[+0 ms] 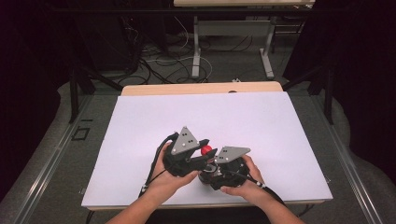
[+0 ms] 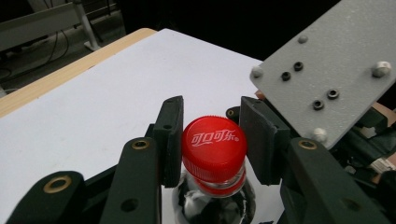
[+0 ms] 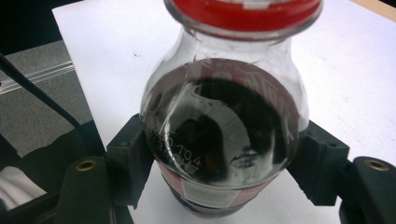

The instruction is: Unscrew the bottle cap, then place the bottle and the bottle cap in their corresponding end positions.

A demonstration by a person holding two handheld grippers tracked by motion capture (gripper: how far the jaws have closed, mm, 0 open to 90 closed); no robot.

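both hands [image 1: 168, 179] low at near edge, left jaws clamping red cap [image 2: 214, 142] — right jaws gripping bottle [image 3: 224, 135] body

Bright white table [image 1: 140, 140], dark surroundings — soft focus, glare on bottle [image 3: 219, 135].

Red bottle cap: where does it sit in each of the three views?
High view: red cap at centre, between the two tools.
Left gripper view: low centre, clamped between that tool's jaws.
Right gripper view: top edge, above the gripped bottle.
Shared landmark: white table sheet.
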